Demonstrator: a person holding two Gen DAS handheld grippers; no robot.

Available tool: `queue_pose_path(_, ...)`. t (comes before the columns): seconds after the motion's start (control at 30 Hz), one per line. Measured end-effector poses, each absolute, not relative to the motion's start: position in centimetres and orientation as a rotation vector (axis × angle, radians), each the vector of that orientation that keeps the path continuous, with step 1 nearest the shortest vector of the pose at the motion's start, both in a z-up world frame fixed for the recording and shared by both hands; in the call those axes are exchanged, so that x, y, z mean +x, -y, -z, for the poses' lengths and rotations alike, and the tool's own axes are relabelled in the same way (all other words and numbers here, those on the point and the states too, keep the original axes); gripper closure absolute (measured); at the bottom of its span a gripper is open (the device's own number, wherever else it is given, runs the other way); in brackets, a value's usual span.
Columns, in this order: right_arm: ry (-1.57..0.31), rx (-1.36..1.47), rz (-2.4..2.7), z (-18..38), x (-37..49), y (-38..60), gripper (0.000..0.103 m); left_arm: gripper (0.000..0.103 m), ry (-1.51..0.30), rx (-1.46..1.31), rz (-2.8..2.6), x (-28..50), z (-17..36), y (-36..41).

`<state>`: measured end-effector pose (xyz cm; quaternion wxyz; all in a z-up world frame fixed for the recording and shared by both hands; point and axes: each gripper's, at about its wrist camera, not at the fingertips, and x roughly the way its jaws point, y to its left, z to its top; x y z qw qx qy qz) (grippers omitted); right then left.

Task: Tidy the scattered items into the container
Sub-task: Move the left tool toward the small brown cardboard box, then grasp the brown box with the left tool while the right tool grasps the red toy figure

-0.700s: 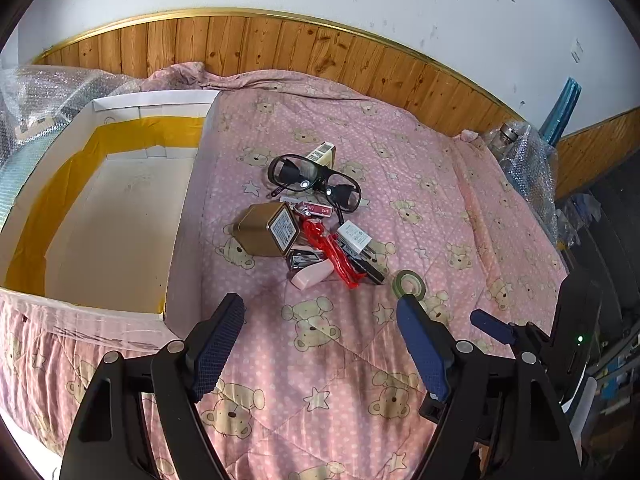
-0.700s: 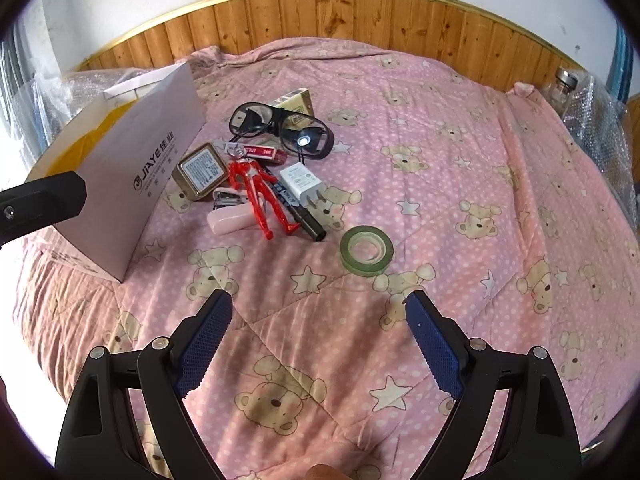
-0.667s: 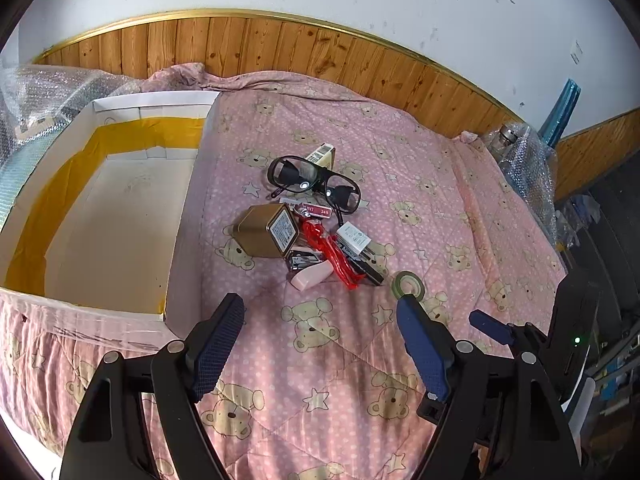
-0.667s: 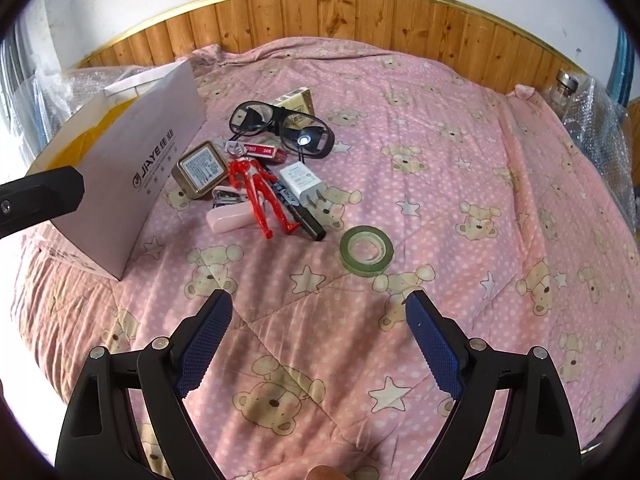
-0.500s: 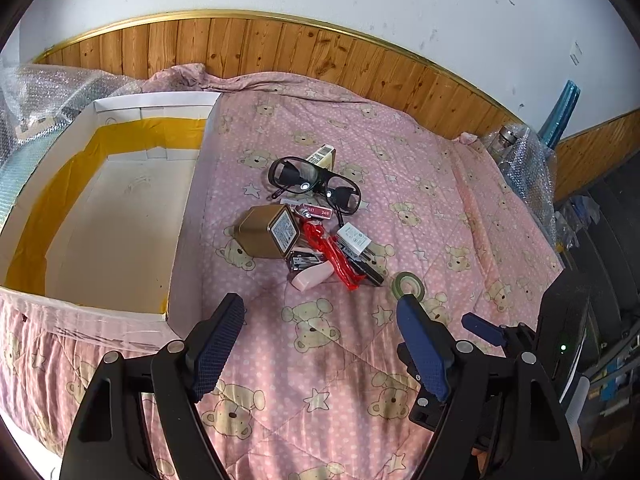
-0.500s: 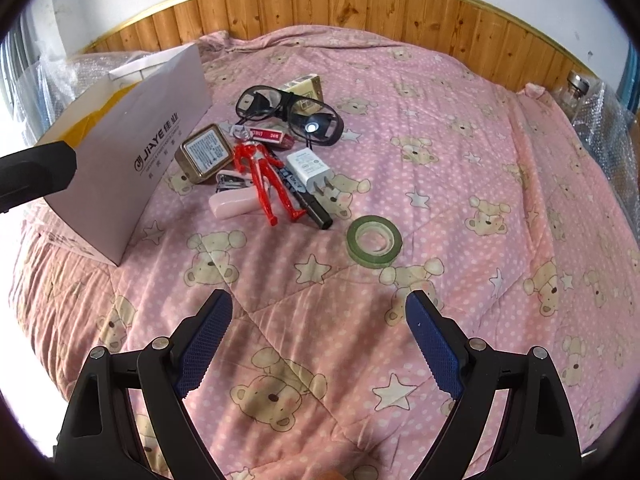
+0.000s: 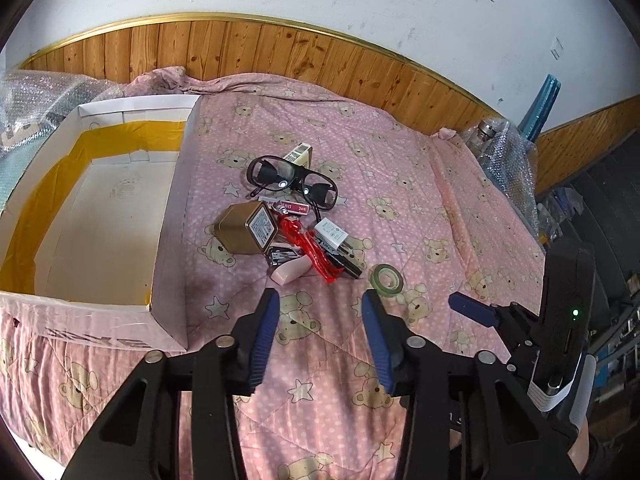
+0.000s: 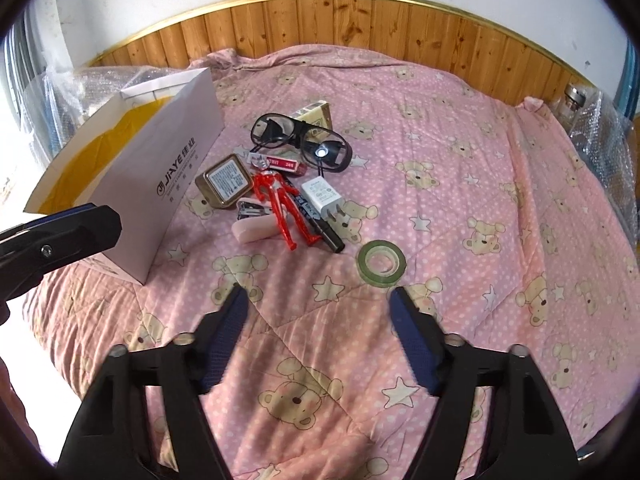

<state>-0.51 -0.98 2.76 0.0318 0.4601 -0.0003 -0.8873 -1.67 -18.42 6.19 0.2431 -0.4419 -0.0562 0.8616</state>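
Observation:
A white cardboard box (image 7: pixel 172 200) lined with yellow tape stands open on the left of the pink bear quilt (image 7: pixel 400 184). Beside it lies a pile: black glasses (image 7: pixel 292 184), a brass tin (image 7: pixel 246 230), a red toy figure (image 7: pixel 308 244), a white charger (image 7: pixel 334 238), a black marker (image 8: pixel 324 228) and a pink eraser (image 7: pixel 290 272). A green tape roll (image 8: pixel 382 258) lies apart to the right. My left gripper (image 7: pixel 319 304) hovers open just short of the eraser. My right gripper (image 8: pixel 318 298) is open too, just short of the tape roll.
Wood panelling runs behind the bed. A jar in bubble wrap (image 7: pixel 504 152) sits at the far right corner, and more bubble wrap (image 7: pixel 32 96) lies left of the box. The quilt drops off at the near edge. Bare quilt spreads to the right (image 8: pixel 500 200).
The left gripper's jaws have narrowed noticeably but stay open. The right gripper has edged closer to the tape roll, its jaws slightly narrower. No item has moved.

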Motion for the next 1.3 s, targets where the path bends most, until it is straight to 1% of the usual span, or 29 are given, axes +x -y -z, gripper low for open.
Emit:
queue_pose_path(0.03, 0.014, 1.417, 2.722, -3.0, -0.6, 1.0, 0.070, 0.073, 0.163, -1.212, -2.347, -1.7, -6.4, 18.4)
queue_pose_path(0.07, 0.028, 1.417, 2.712, -3.2, -0.7, 1.1, 0.076, 0.079, 0.165, -1.211, -2.345, -1.6, -6.6, 18.4)
queue_pose_path(0.13, 0.051, 1.403, 2.696, -3.6, -0.9, 1.2, 0.087, 0.087, 0.149, -1.205, -2.356, -1.6, -7.1, 18.2)
queue_pose_path(0.17, 0.050, 1.390, 2.693, -3.7, -0.8, 1.3, 0.090, 0.091, 0.141, -1.200, -2.359, -1.5, -7.4, 18.1)
queue_pose_path(0.23, 0.058, 1.363, 2.680, -4.0, -0.7, 1.5, 0.096, 0.094, 0.128, -1.192, -2.365, -1.4, -7.8, 17.8)
queue_pose_path(0.27, 0.065, 1.352, 2.675, -4.1, -0.6, 1.6, 0.097, 0.098, 0.121, -1.186, -2.370, -1.4, -8.0, 17.7)
queue_pose_path(0.37, 0.077, 1.335, 2.664, -4.3, -0.5, 1.5, 0.098, 0.099, 0.099, -1.181, -2.377, -1.4, -8.4, 17.1)
queue_pose_path(0.6, 0.107, 1.343, 2.620, -4.4, -1.8, 1.0, 0.098, 0.100, 0.103, -1.252, -2.375, -2.8, -7.4, 16.5)
queue_pose_path(0.7, 0.133, 1.349, 2.593, -4.1, -2.7, 1.0, 0.094, 0.100, 0.106, -1.284, -2.383, -3.7, -6.8, 16.4)
queue_pose_path(0.77, 0.168, 1.353, 2.570, -3.8, -3.4, 0.9, 0.094, 0.100, 0.123, -1.315, -2.372, -4.6, -6.4, 16.5)
queue_pose_path(0.8, 0.192, 1.360, 2.552, -3.6, -3.8, 0.9, 0.087, 0.097, 0.141, -1.327, -2.368, -5.0, -6.2, 16.7)
queue_pose_path(0.83, 0.215, 1.366, 2.535, -3.5, -4.1, 0.9, 0.070, 0.096, 0.153, -1.342, -2.361, -5.5, -5.9, 16.8)
queue_pose_path(0.87, 0.242, 1.371, 2.522, -3.3, -4.5, 0.8, 0.062, 0.088, 0.155, -1.362, -2.349, -5.9, -5.6, 16.8)
queue_pose_path(0.9, 0.269, 1.375, 2.509, -3.1, -4.8, 0.7, 0.053, 0.077, 0.157, -1.377, -2.340, -6.3, -5.3, 16.9)
queue_pose_path(0.97, 0.305, 1.388, 2.485, -2.8, -5.4, 0.6, 0.053, 0.068, 0.163, -1.395, -2.321, -7.0, -4.8, 16.9)
queue_pose_path(1.07, 0.343, 1.429, 2.445, -2.0, -6.5, 0.6, 0.053, 0.068, 0.145, -1.418, -2.301, -7.9, -4.0, 16.5)
queue_pose_path(1.3, 0.354, 1.488, 2.396, -0.5, -8.8, 1.1, 0.053, 0.068, 0.168, -1.472, -2.271, -10.7, -1.9, 16.9)
